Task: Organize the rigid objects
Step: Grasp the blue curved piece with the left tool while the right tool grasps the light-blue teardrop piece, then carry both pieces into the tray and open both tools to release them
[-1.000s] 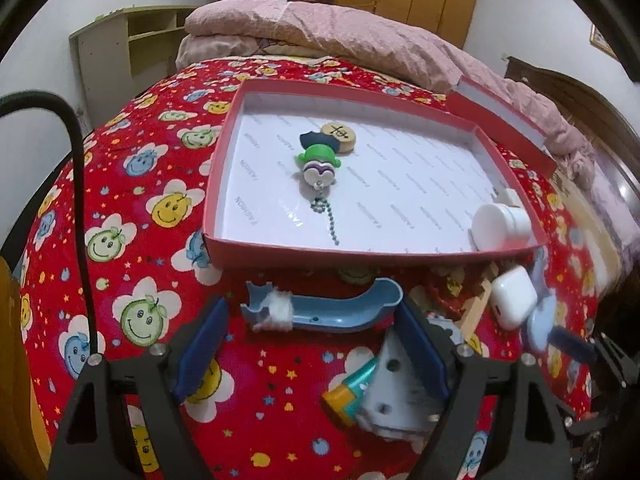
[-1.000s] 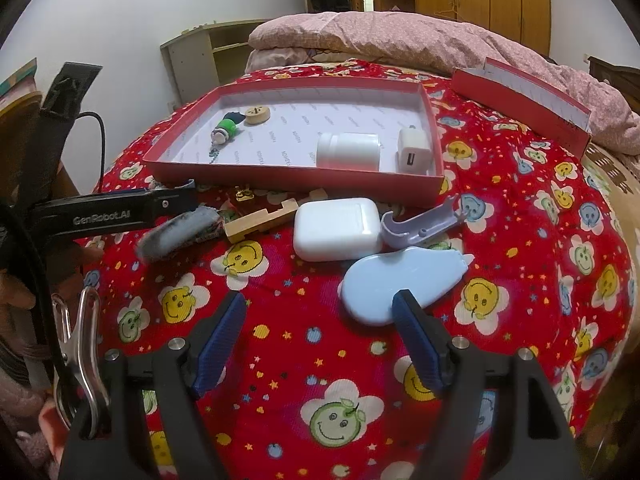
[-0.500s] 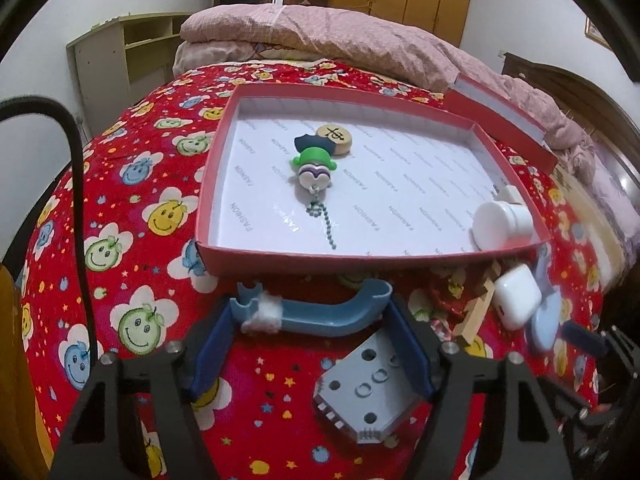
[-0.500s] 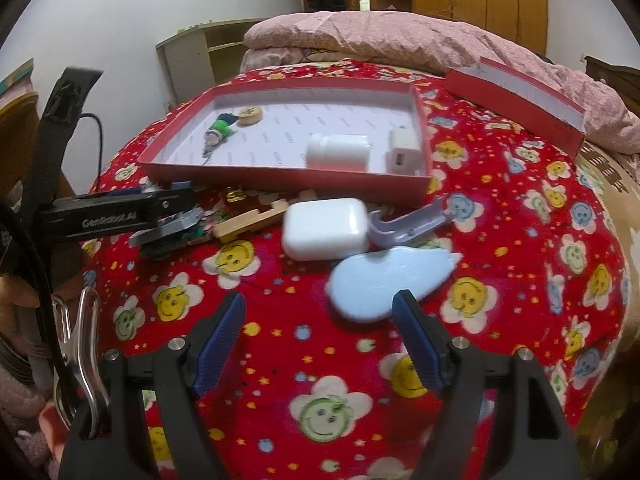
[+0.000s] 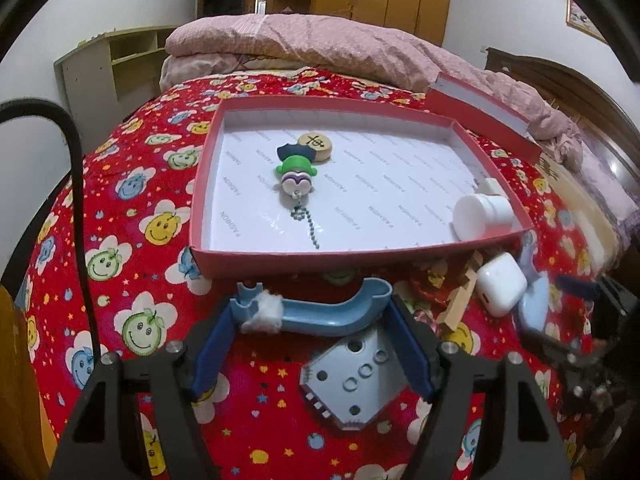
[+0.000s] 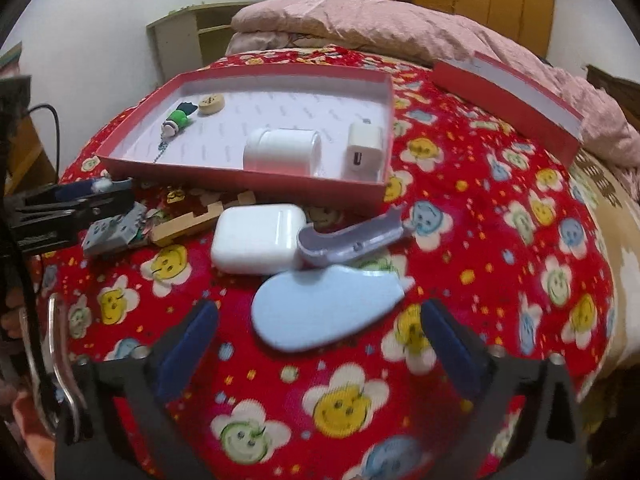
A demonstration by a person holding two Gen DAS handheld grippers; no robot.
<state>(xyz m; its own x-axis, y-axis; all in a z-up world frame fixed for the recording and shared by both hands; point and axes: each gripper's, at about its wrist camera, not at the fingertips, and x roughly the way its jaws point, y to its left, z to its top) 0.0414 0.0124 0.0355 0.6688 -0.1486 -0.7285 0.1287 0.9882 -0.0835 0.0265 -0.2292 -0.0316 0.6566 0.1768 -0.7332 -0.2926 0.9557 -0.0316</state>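
Bedroom, red smiley bedspread [image 6: 500,220]: left gripper [image 5: 312,312] clamps blue track piece [image 5: 320,314]; right gripper [image 6: 320,320] opening, empty.

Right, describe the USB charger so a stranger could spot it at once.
Find the shallow red box on the flowered bedspread. In its near right corner, beside a white jar lying on its side, stands the charger: a small white cube, the only thing there with a USB slot.

- Red tray [image 5: 256,258]: open, lined white, resting on the bedspread; contains a green keychain figure [image 5: 297,171], wooden disc [image 5: 316,143], white jar [image 6: 282,153] on its side, white charger [image 6: 364,151].
- Blue curved track piece [image 5: 320,312]: lies crosswise in front of the tray.
- White case [image 6: 256,243], pale blue flat piece [image 6: 320,312]: near the tray, on the bedspread.
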